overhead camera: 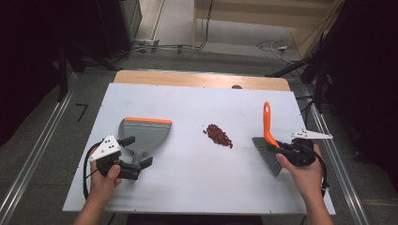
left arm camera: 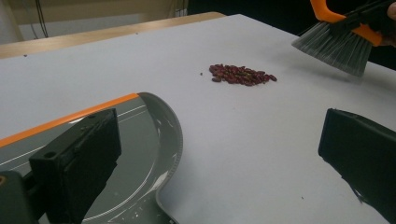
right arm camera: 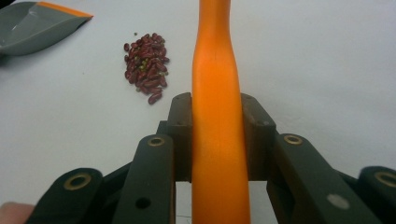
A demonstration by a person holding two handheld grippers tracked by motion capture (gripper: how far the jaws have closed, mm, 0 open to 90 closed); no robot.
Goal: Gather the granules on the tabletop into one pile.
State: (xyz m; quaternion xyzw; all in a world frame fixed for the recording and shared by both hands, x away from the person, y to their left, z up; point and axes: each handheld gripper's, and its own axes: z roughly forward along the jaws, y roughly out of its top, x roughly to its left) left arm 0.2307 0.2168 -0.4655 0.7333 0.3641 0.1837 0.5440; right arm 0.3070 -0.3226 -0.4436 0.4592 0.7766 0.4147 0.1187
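White and flat, the surface (overhead camera: 187, 187) is carrying a small pile of red beans (overhead camera: 219, 135) in its middle, with a grey dustpan (overhead camera: 143, 133) lying well to the left of the pile and a brush (overhead camera: 268, 140) waiting off to the right. On the person's right, the right tool (right arm camera: 218, 135) is pinching the brush's orange handle tight between its two black jaws, and the grey bristles are hanging just above the surface near the beans. On the left, the left tool (overhead camera: 138, 152) is spreading its jaws wide around the dustpan's handle without squeezing it.
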